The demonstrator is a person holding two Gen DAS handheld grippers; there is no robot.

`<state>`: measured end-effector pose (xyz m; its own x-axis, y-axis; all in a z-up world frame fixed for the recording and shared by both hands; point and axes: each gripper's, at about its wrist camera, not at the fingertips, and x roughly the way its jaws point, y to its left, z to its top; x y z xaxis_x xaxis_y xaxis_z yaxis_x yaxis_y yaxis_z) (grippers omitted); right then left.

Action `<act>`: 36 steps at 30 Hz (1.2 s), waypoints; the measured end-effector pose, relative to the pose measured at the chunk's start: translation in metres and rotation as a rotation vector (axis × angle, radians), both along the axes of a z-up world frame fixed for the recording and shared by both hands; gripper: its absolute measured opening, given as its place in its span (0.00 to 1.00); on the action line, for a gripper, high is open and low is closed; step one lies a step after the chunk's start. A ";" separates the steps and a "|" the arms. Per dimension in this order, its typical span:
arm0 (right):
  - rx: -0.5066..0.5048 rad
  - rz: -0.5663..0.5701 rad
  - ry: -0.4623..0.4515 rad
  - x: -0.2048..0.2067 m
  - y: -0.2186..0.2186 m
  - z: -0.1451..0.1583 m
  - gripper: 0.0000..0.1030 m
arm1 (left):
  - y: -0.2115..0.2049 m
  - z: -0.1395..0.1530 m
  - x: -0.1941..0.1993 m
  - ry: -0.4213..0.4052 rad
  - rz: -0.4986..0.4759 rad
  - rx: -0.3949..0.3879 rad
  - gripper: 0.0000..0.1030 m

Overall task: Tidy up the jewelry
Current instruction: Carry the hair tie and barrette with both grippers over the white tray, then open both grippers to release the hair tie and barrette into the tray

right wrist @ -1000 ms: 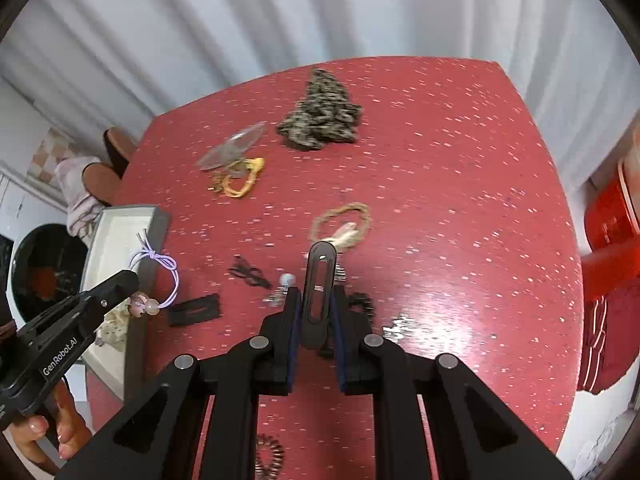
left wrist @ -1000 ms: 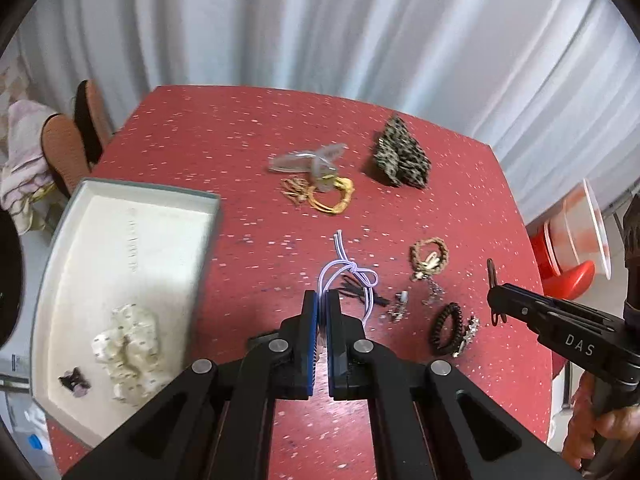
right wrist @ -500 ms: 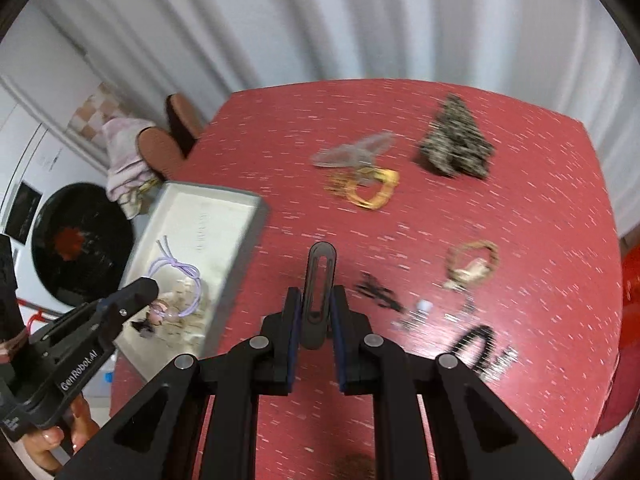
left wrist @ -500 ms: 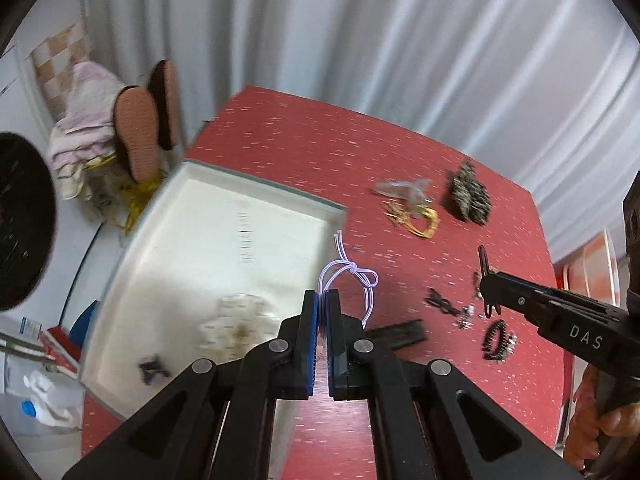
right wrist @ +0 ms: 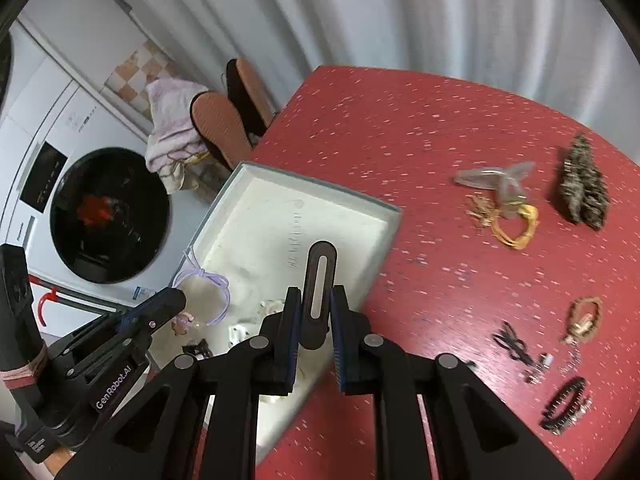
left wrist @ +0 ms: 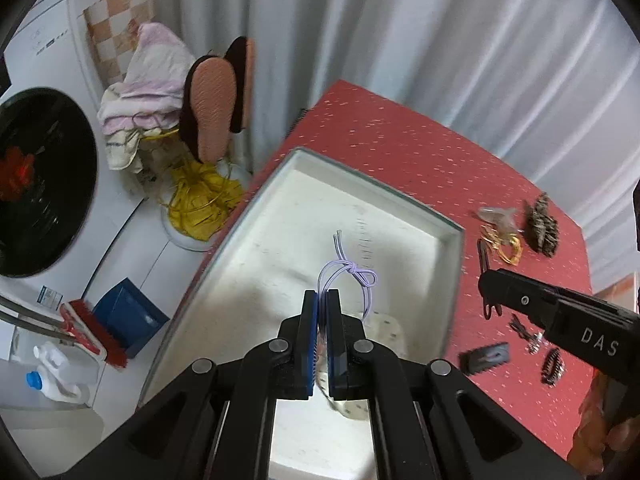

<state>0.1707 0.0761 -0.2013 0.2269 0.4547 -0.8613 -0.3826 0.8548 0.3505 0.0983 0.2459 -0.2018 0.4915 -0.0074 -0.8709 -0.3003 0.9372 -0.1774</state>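
Note:
My left gripper [left wrist: 322, 300] is shut on a lilac elastic hair tie [left wrist: 352, 278], which hangs above the white tray [left wrist: 454, 276]. That hair tie [right wrist: 216, 284] and the left gripper [right wrist: 172, 300] also show at the lower left of the right wrist view. My right gripper [right wrist: 314, 300] is shut on a dark brown oblong hair clip [right wrist: 318, 280], held over the tray's [right wrist: 360, 200] right part. In the left wrist view the right gripper [left wrist: 490, 280] comes in from the right, with the clip [left wrist: 484, 252] sticking out of it. A white spotted scrunchie [left wrist: 386, 330] lies in the tray.
On the red table [right wrist: 420, 128] lie a clear clip with gold pieces [right wrist: 500, 200], a leopard-print scrunchie [right wrist: 582, 188], a beaded bracelet [right wrist: 584, 316], small dark clips [right wrist: 514, 344] and a black bracelet [right wrist: 564, 404]. Left of the table stand a washing machine [right wrist: 108, 216], slippers and towels.
Both grippers have swept left across the table, from above the loose jewelry to above the white tray. Each keeps its hold, the left on the hair tie, the right on the clip.

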 end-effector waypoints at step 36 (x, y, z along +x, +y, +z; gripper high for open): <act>-0.040 0.029 0.173 0.031 0.049 -0.084 0.31 | 0.017 -0.071 0.018 0.179 0.005 0.041 0.05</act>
